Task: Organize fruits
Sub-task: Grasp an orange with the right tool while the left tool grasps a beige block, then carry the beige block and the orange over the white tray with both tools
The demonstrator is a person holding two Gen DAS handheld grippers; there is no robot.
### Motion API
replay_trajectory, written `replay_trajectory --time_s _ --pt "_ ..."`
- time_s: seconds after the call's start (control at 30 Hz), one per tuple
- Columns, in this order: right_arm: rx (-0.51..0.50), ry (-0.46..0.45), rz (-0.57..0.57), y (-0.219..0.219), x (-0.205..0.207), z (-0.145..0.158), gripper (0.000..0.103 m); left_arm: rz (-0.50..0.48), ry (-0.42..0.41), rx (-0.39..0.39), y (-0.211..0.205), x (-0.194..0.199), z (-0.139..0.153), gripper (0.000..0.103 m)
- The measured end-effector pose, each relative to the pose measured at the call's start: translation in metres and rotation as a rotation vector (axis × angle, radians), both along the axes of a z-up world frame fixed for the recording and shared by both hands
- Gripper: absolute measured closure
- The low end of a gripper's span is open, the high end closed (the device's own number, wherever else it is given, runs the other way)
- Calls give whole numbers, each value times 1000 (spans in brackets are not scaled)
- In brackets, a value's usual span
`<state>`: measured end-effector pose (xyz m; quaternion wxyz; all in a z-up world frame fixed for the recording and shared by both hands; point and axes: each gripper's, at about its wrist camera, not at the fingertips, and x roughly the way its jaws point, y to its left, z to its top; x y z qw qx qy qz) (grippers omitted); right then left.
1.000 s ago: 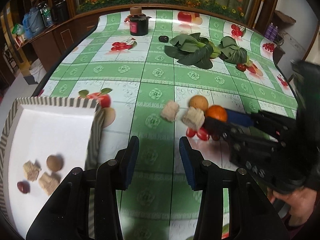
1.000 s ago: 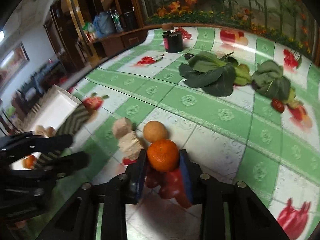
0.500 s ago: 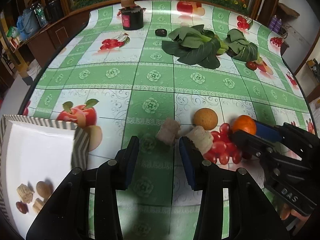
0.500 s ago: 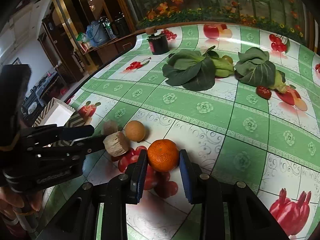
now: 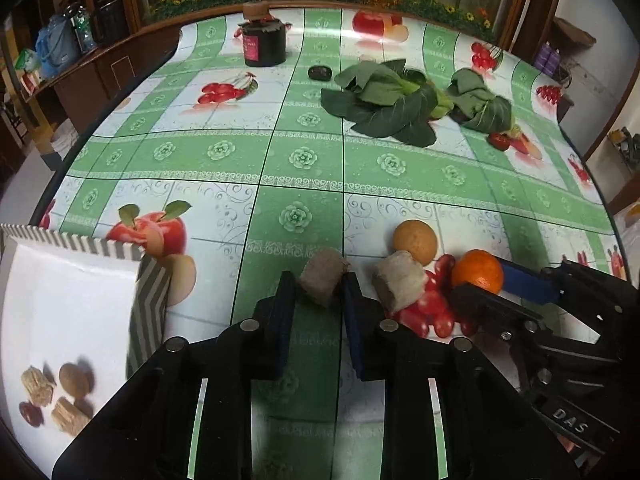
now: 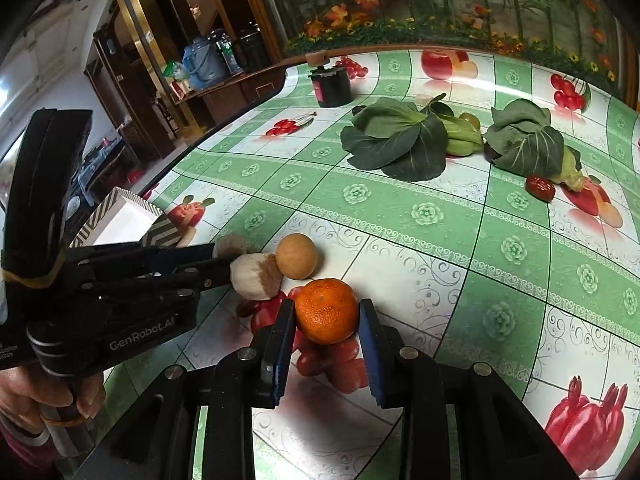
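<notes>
Since half a second ago your left claw [image 5: 318,298] has closed in on the brown chunk [image 5: 323,282]; its pads now sit narrow on both sides, touching or nearly so. Your right claw [image 6: 326,338] keeps straddling the orange [image 6: 326,310], jaws half open with a gap on its right side, so nothing is gripped there yet. A second chunk [image 5: 398,285] lies just right of the left claw, the round tan fruit [image 5: 414,241] beyond it. Left and behind sits the striped tray [image 5: 150,312], already holding a few pieces. Watch the crowding: the claws work close together and could knock each other or roll the orange. The chunk sits near the pad tips and may slip when you lift.
</notes>
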<state>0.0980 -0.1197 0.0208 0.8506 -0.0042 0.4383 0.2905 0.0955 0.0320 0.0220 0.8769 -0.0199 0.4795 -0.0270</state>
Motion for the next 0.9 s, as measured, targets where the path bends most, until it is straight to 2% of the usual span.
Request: replay_trajectory --time_s 0.23,0.6,0.9 --pt "-8 -20 12 7 -14 11 72 3 -59 -39 5 -36 20 81" --pt "16 -59 27 26 -59 32 72 42 -161 -7 18 -96 40 81" --pt "36 -57 27 38 -88 34 72 53 -189 11 26 -125 44 80"
